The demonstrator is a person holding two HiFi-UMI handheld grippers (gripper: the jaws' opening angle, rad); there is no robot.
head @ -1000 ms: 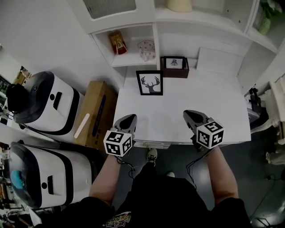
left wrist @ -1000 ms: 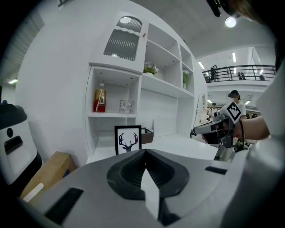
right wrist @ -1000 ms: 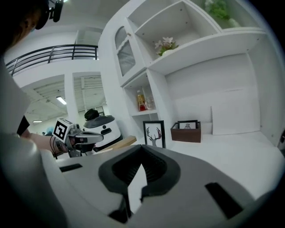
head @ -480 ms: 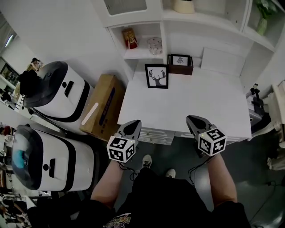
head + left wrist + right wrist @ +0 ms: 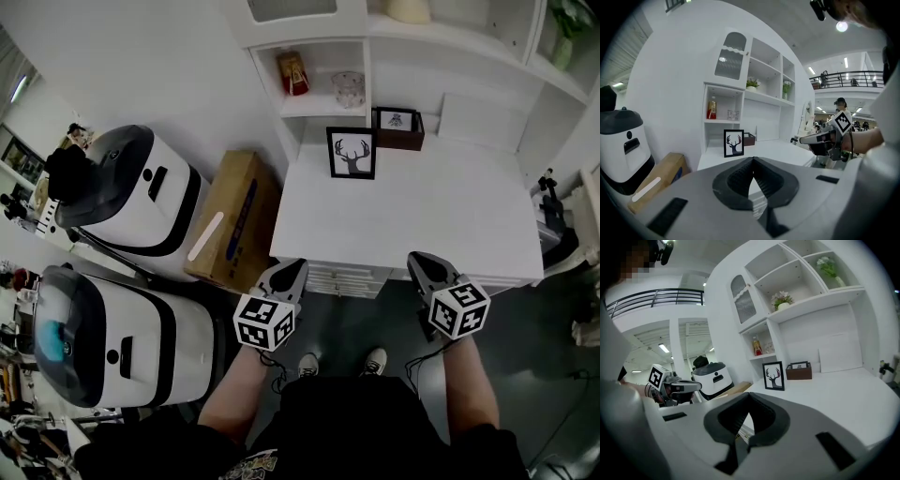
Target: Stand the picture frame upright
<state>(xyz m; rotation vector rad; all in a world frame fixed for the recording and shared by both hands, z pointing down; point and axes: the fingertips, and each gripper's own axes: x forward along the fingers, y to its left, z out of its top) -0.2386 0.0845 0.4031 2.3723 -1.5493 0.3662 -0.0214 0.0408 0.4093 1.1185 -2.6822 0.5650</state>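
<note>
Picture frame [image 5: 352, 153] upright near desk [image 5: 422, 220] back edge, left tongs [image 5: 292, 269] and right tongs [image 5: 420, 262] closed, at front edge.

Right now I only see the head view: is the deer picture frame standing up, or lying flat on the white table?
Observer: Standing. The left gripper view shows the picture frame upright on the table, deer print facing the grippers.
Reviewer: Is either gripper holding anything?
Observer: No. In their own views the left gripper and right gripper each have fingers closed, nothing between them.
</note>
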